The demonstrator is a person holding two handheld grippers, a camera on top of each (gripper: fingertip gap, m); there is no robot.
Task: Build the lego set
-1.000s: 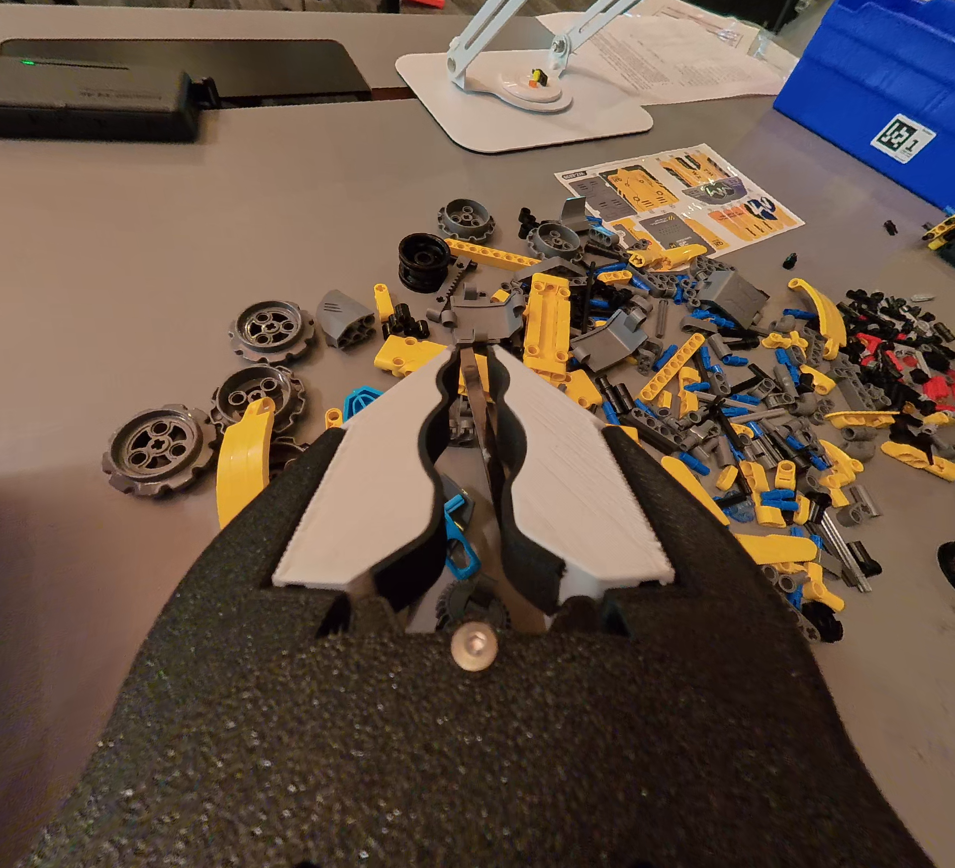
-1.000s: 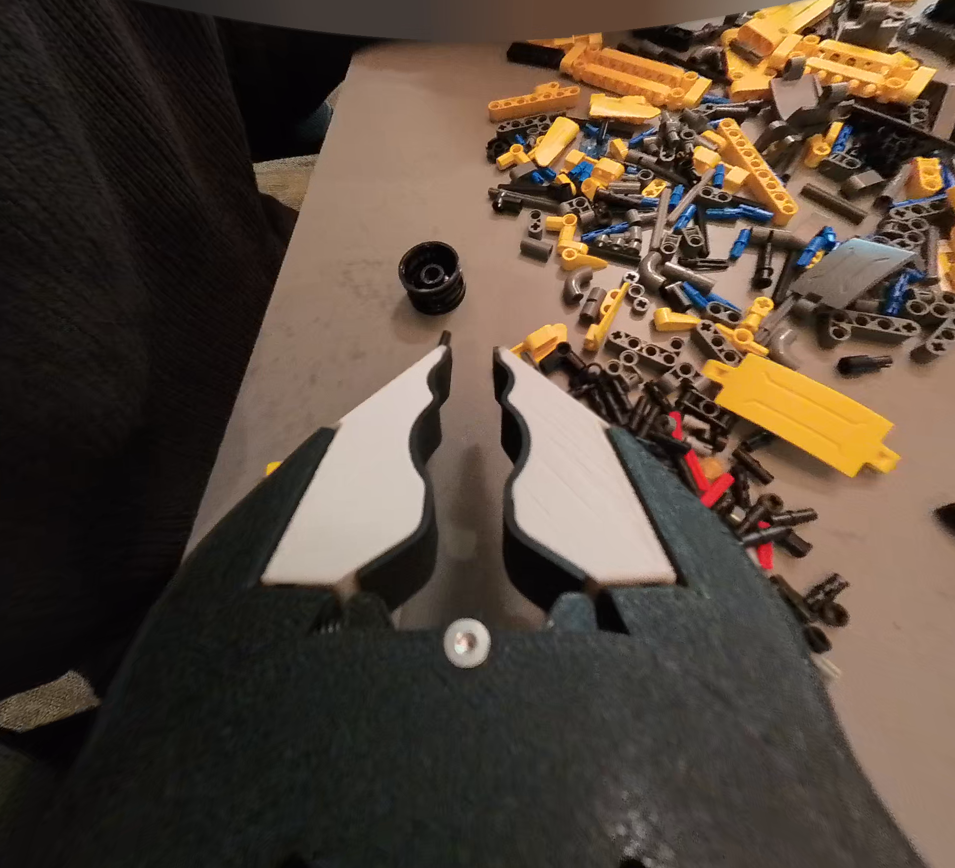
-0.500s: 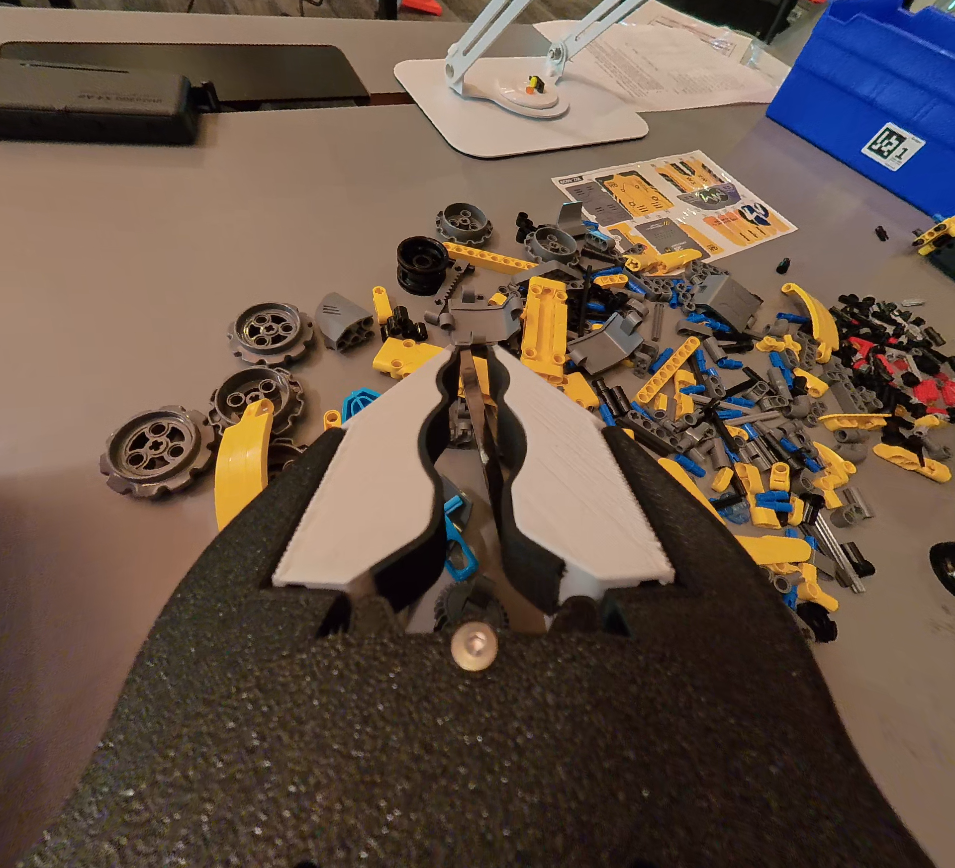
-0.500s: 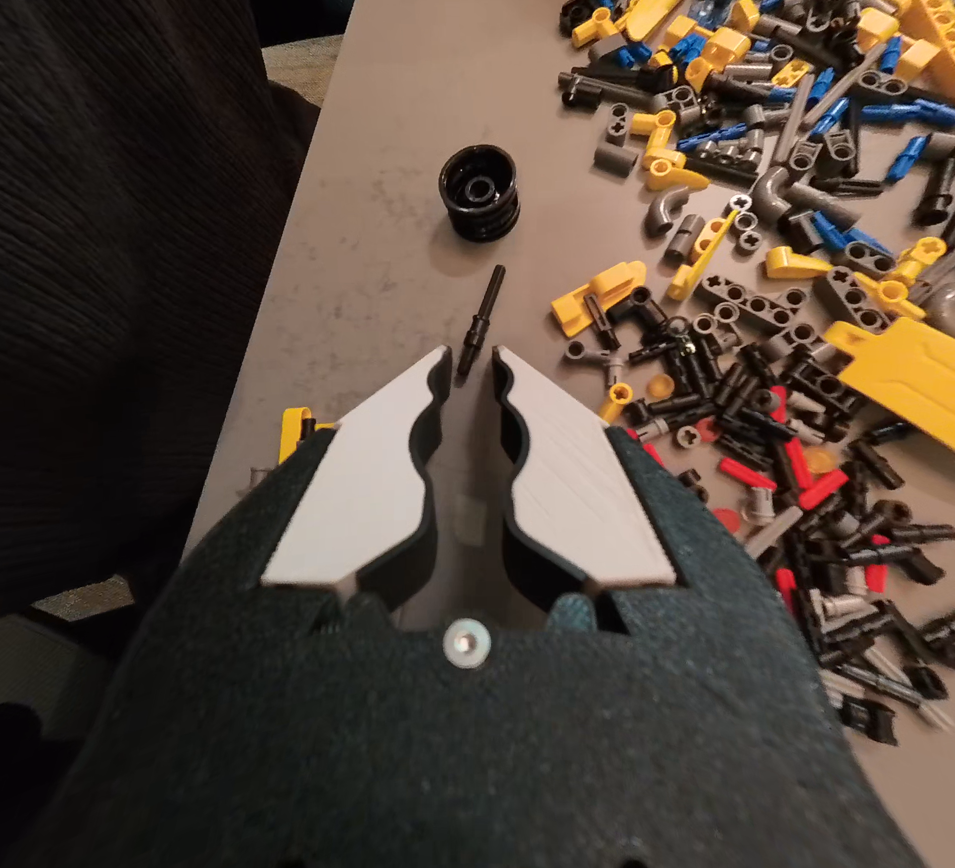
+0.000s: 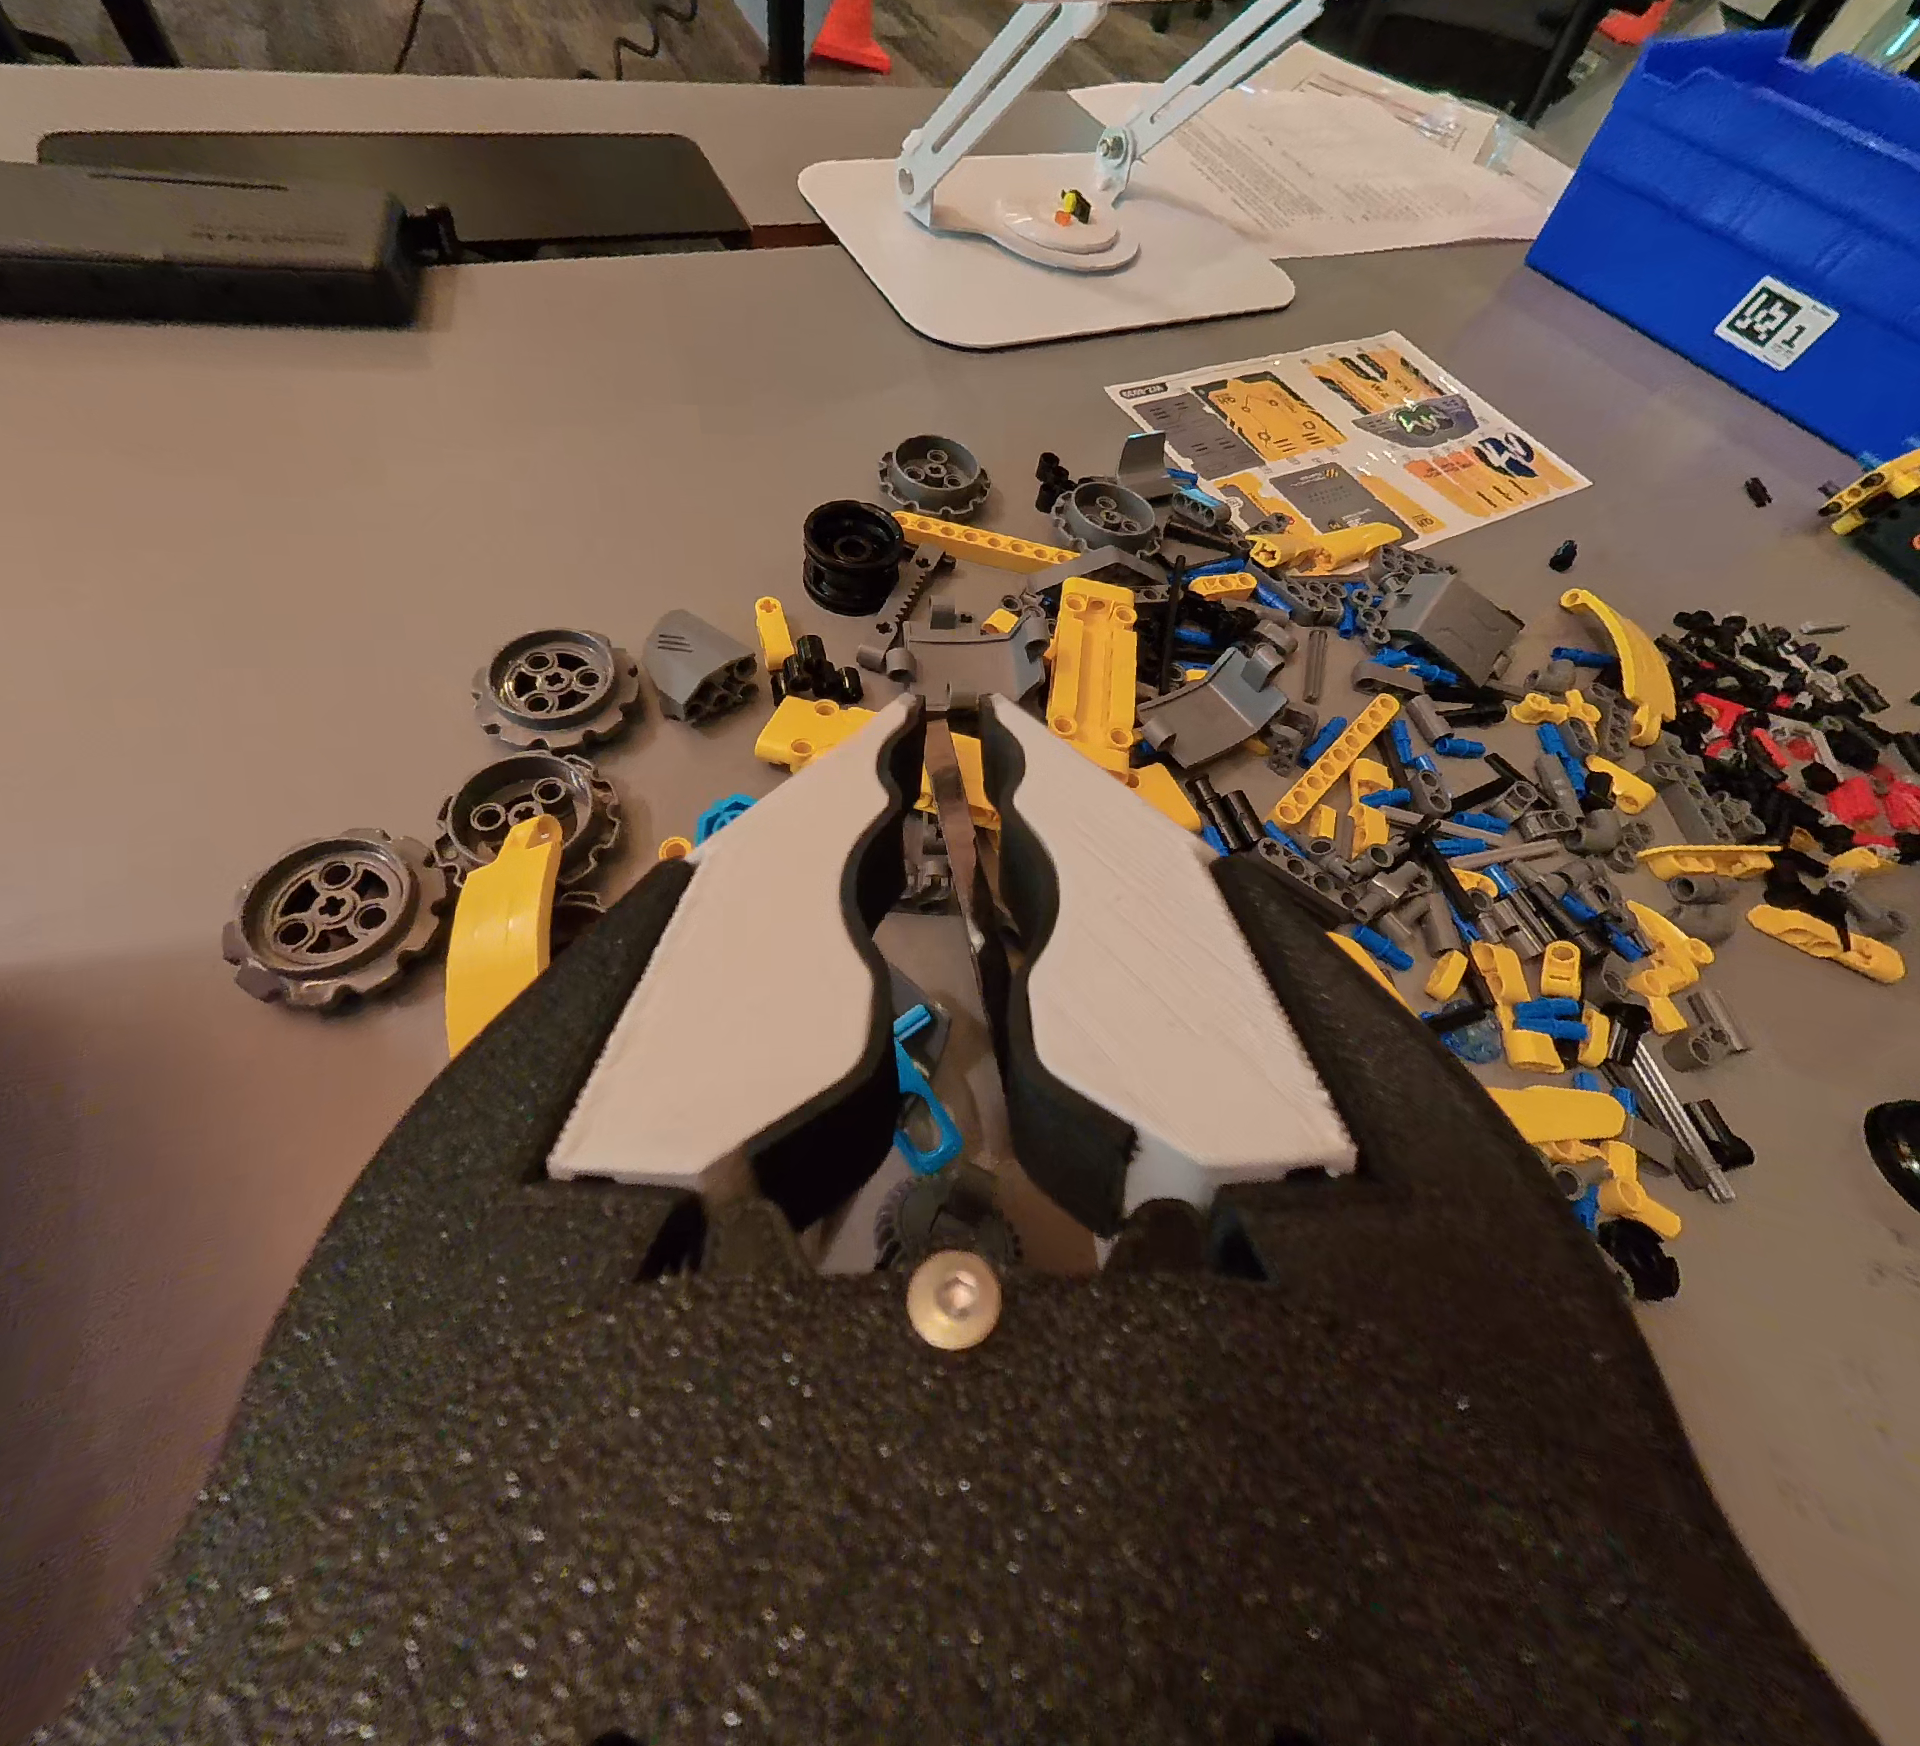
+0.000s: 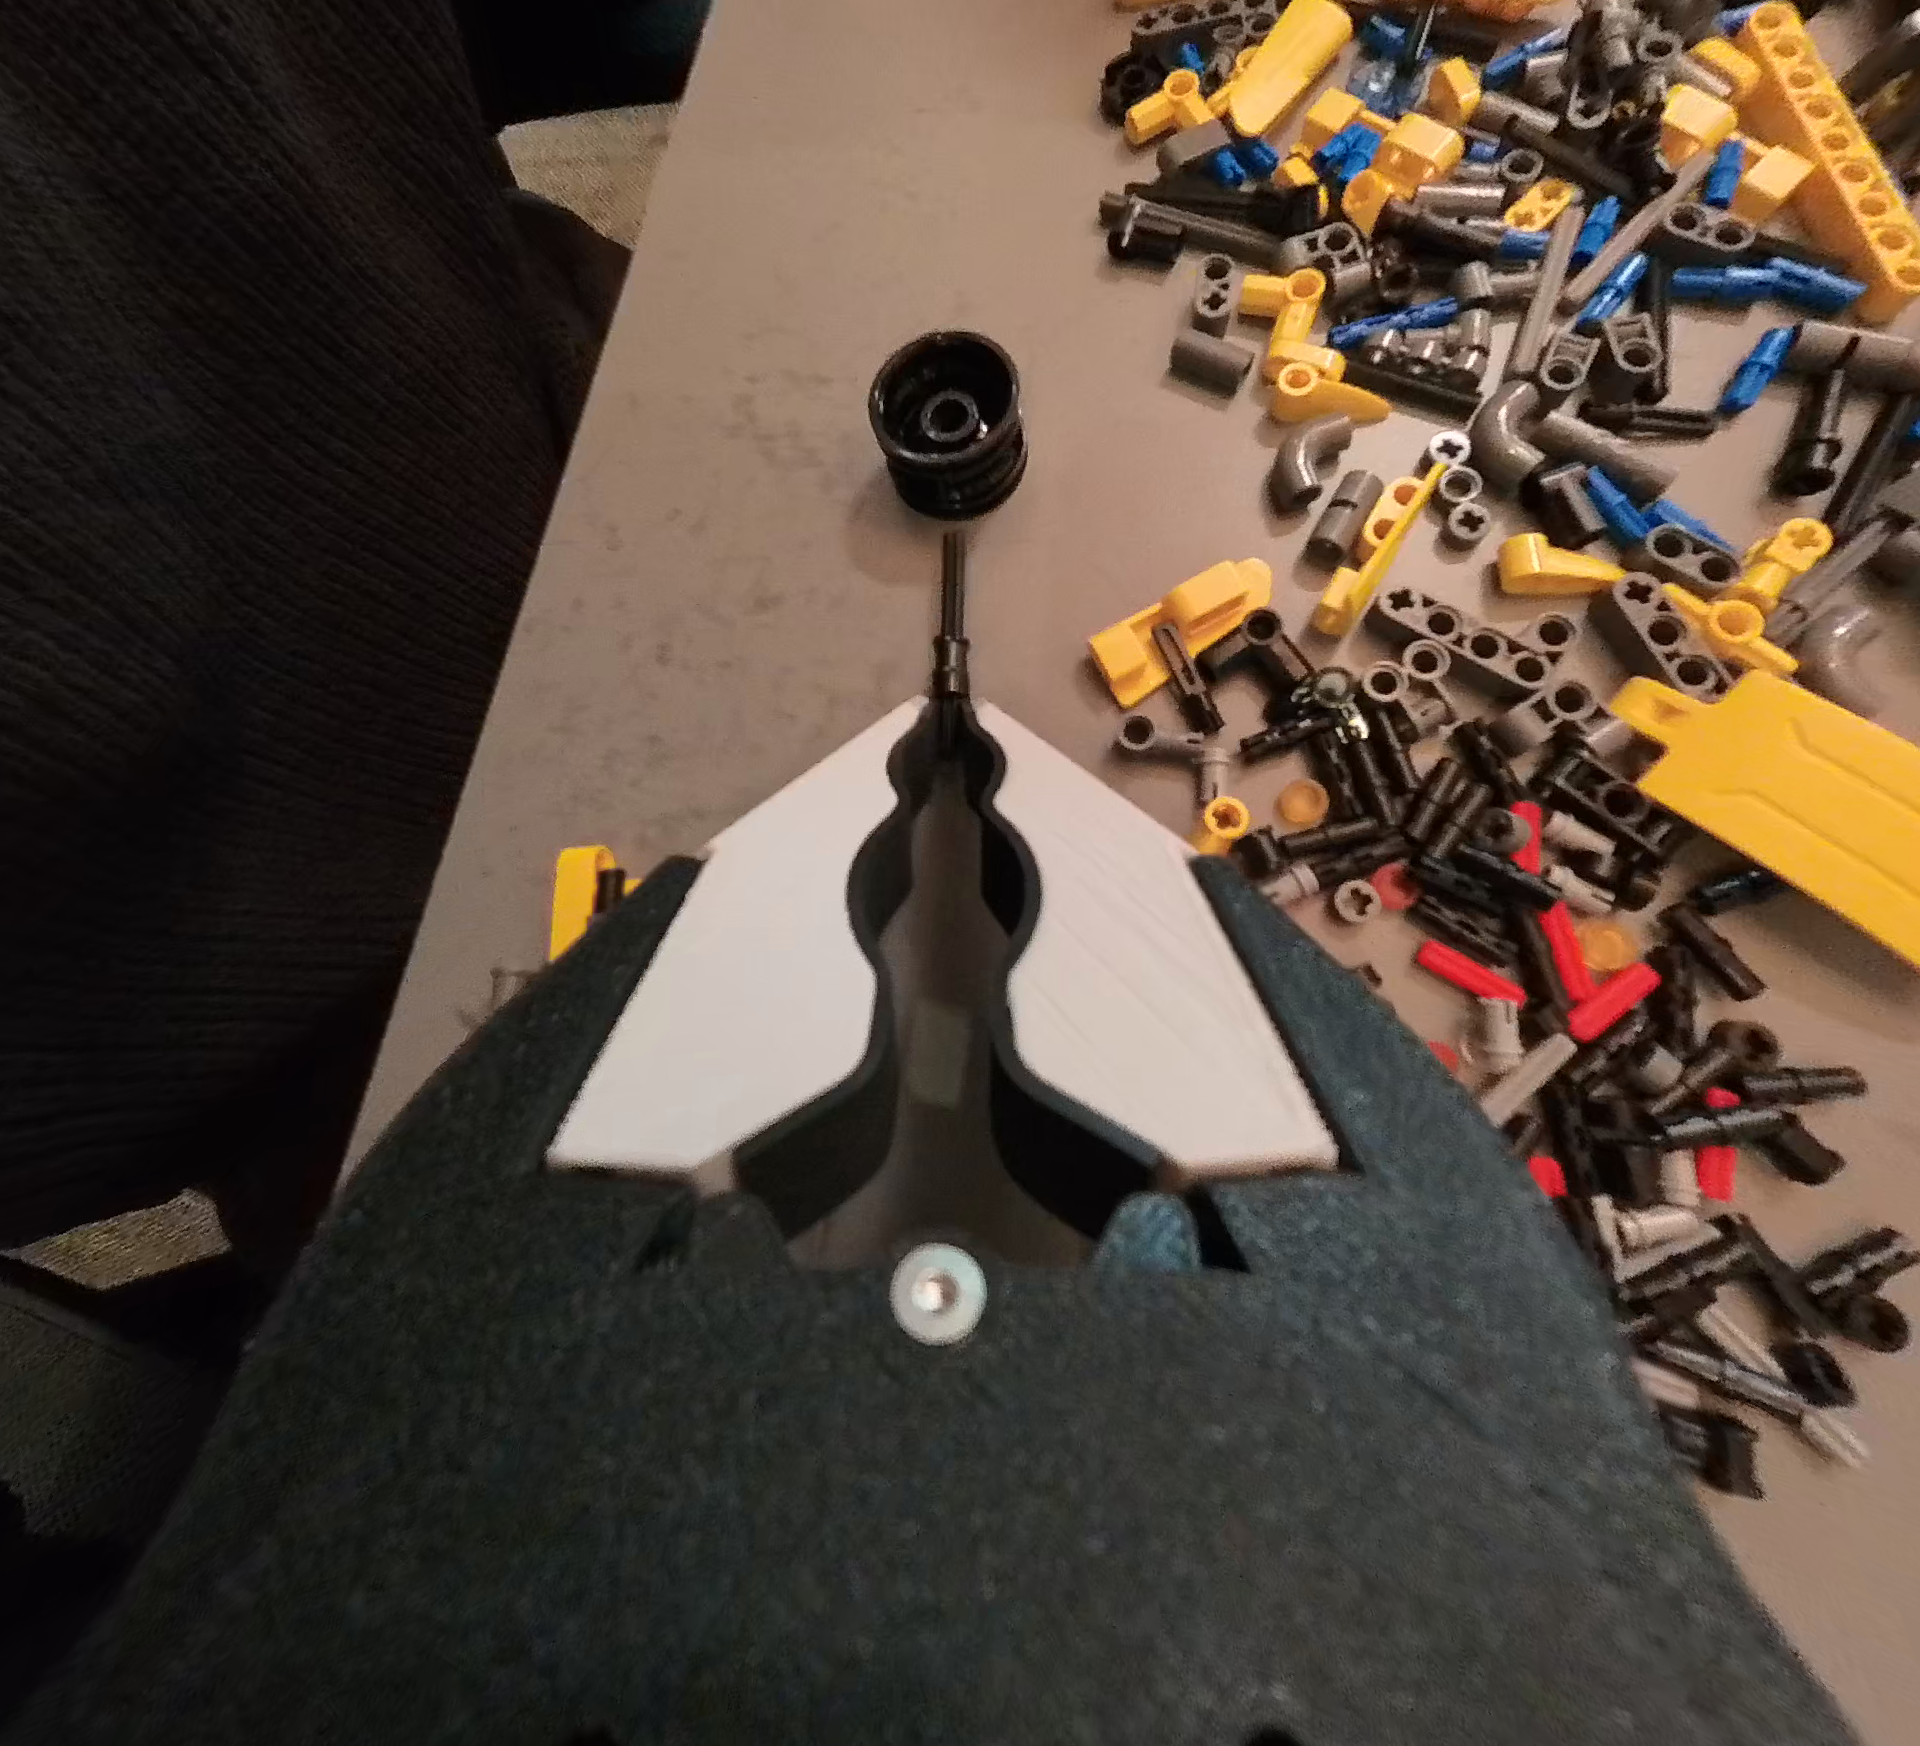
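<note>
My left gripper (image 5: 951, 704) is shut on a flat grey building-toy panel (image 5: 961, 662) that sticks out past its tips, held above a heap of yellow, blue, grey and black toy parts (image 5: 1351, 761). My right gripper (image 6: 949, 709) is shut on a thin black axle pin (image 6: 951, 626) that points forward from its tips. The pin's far end is just short of a small black wheel hub (image 6: 948, 420) standing on the grey table (image 6: 790, 242) near its left edge.
Three dark grey toothed wheels (image 5: 327, 917) lie left of the heap. A sticker sheet (image 5: 1340, 439), a white stand base (image 5: 1049, 262) and a blue bin (image 5: 1766, 242) are behind. In the right wrist view, loose parts (image 6: 1507, 553) spread right; a person's dark clothing (image 6: 208, 449) is left of the table edge. One gripper's finger ends stand about 30 cm off the other's. The small black wheel hub (image 6: 948, 420) lies some 6 cm from my right tips, 25 cm from my left tips.
My right gripper has closed on the black axle pin, which lay loose before its open tips half a second ago. The left gripper holds the grey panel as before, almost unmoved.
</note>
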